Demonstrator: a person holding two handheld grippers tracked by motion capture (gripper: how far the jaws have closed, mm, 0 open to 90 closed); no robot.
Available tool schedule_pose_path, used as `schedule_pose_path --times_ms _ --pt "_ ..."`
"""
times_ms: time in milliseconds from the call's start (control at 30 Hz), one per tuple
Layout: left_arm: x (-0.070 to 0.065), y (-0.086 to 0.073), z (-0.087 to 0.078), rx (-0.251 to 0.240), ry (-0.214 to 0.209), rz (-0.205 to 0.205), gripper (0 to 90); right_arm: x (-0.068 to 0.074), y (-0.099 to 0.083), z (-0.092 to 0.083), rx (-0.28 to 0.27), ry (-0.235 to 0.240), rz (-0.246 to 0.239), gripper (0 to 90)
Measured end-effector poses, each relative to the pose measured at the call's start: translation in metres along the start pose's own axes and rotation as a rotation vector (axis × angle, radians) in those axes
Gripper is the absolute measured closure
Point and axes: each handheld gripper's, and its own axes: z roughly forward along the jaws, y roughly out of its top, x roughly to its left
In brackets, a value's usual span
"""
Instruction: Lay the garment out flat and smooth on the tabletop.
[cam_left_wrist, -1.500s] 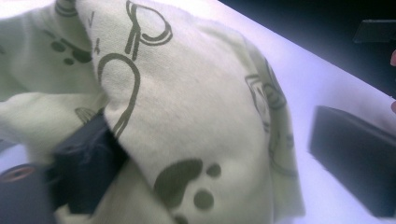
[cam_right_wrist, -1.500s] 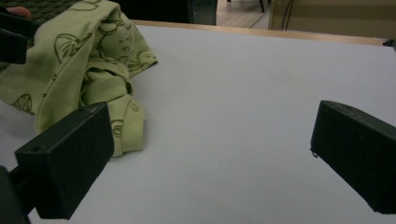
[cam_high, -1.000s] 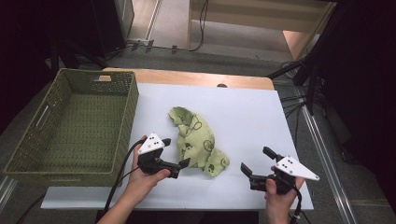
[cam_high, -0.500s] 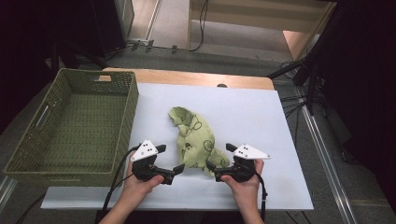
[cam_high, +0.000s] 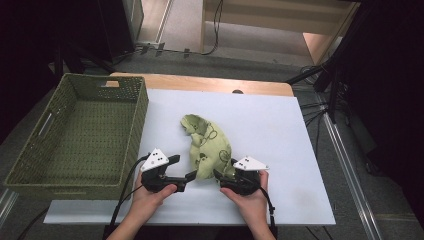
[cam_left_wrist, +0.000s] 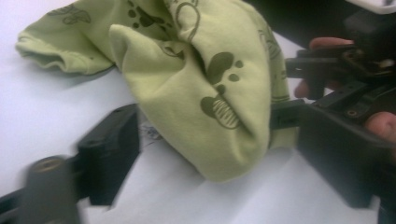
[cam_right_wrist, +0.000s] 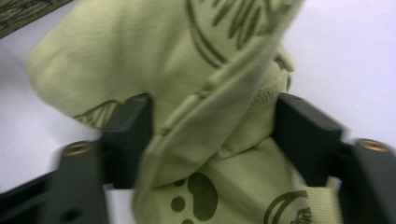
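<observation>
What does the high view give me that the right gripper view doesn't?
High view: the green wicker basket left of the white board, and both hands, with the left gripper at the green printed cloth. Right gripper view: the right gripper close up, its jaws just closing, with a bunched fold and ribbed hem between them. Both views show the cloth lying on the board.

one green cloth (cam_high: 207, 145), one woven basket (cam_high: 75, 135), two tongs (cam_high: 192, 176)
</observation>
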Motion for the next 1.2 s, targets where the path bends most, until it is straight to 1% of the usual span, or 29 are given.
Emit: schedule_pose_path --times_ms 67,100,133,167,200,233,267,300,333,367,433,467,567,633,667,700,733,767,800,833,933,967,1000,1033,1067,1100,1133,1167,1200 --pt "0.002 0.0 0.003 0.014 0.013 -0.008 33.8 -0.001 -0.002 0.0 0.008 0.025 -0.008 46.3" --pt "0.003 0.0 0.005 0.024 0.021 -0.015 38.4 -0.001 -0.002 -0.001 0.011 0.021 -0.018 52.5" --pt "0.004 -0.001 0.007 0.033 0.029 -0.023 45.1 -0.001 -0.003 -0.003 0.01 0.012 -0.024 57.9" --pt "0.005 -0.001 0.009 0.04 0.03 -0.026 51.4 -0.002 -0.004 -0.004 0.006 0.019 -0.024 63.8" --pt "0.006 -0.002 0.012 0.052 0.021 -0.031 55.5 -0.004 -0.004 -0.006 0.0 0.025 -0.023 67.4" --pt "0.005 -0.003 0.014 0.059 0.018 -0.029 63.2 -0.005 -0.005 -0.008 -0.01 0.038 -0.017 70.6" --pt "0.005 -0.005 0.017 0.071 0.01 -0.021 69.8 -0.006 -0.005 -0.009 -0.02 0.045 -0.025 71.6" --pt "0.005 -0.006 0.02 0.085 -0.001 -0.019 79.7 -0.007 -0.005 -0.011 -0.027 0.049 -0.03 72.5" --pt "0.004 -0.007 0.022 0.093 -0.006 -0.016 85.0 -0.007 -0.004 -0.012 -0.038 0.053 -0.036 72.9" --pt "0.003 -0.008 0.023 0.092 -0.001 -0.008 90.0 -0.006 -0.004 -0.014 -0.048 0.056 -0.04 73.1" --pt "0.002 -0.008 0.022 0.087 -0.025 -0.005 90.0 -0.006 -0.003 -0.019 -0.077 0.056 -0.046 73.4" --pt "0.001 -0.007 0.021 0.084 -0.033 0.0 90.0 -0.006 -0.001 -0.024 -0.102 0.054 -0.05 73.5" --pt "-0.006 -0.003 0.014 0.06 -0.059 0.037 90.0 -0.01 0.001 -0.04 -0.155 0.047 -0.045 73.7" --pt "-0.009 -0.001 0.009 0.047 -0.089 0.048 90.0 -0.017 0.001 -0.054 -0.19 0.045 -0.03 74.2" --pt "-0.011 0.0 0.007 0.043 -0.091 0.055 90.0 -0.021 0.001 -0.061 -0.211 0.038 -0.02 75.1" --pt "-0.011 0.0 0.007 0.042 -0.094 0.058 90.0 -0.027 -0.001 -0.071 -0.229 0.018 -0.012 75.6" --pt "-0.01 -0.001 0.006 0.042 -0.091 0.056 90.0 -0.032 -0.002 -0.077 -0.243 0.009 -0.001 75.8" --pt "-0.009 -0.001 0.006 0.04 -0.086 0.05 90.0 -0.04 -0.004 -0.085 -0.257 -0.026 0.02 76.9" --pt "-0.008 -0.002 0.007 0.044 -0.083 0.044 90.0 -0.046 -0.006 -0.09 -0.244 -0.071 0.04 79.2" --pt "-0.006 -0.003 0.009 0.05 -0.077 0.032 90.0 -0.054 -0.009 -0.093 -0.219 -0.136 0.063 81.2" --pt "-0.005 -0.006 0.015 0.064 -0.077 0.006 89.1 -0.081 -0.022 -0.097 -0.172 -0.232 0.145 83.4" --pt "-0.005 -0.006 0.018 0.069 -0.083 -0.002 83.5 -0.088 -0.025 -0.097 -0.159 -0.24 0.166 83.6" --pt "-0.006 -0.007 0.021 0.068 -0.076 -0.003 75.3 -0.092 -0.027 -0.098 -0.16 -0.241 0.181 83.8" --pt "-0.007 -0.006 0.023 0.068 -0.062 -0.008 66.9 -0.094 -0.027 -0.1 -0.157 -0.268 0.173 84.0" --pt "-0.006 -0.006 0.026 0.071 -0.06 -0.014 58.7 -0.095 -0.026 -0.102 -0.153 -0.301 0.164 84.2" --pt "-0.005 -0.005 0.029 0.082 -0.06 -0.021 53.8 -0.097 -0.026 -0.104 -0.155 -0.332 0.161 84.3" --pt "-0.005 -0.003 0.033 0.09 -0.048 -0.026 47.1 -0.101 -0.026 -0.107 -0.162 -0.363 0.171 84.3" --pt "-0.004 -0.003 0.035 0.095 -0.046 -0.027 41.2 -0.108 -0.028 -0.11 -0.173 -0.396 0.191 84.3" --pt "-0.005 -0.003 0.037 0.091 -0.066 -0.024 40.0 -0.112 -0.031 -0.112 -0.176 -0.411 0.213 84.2"
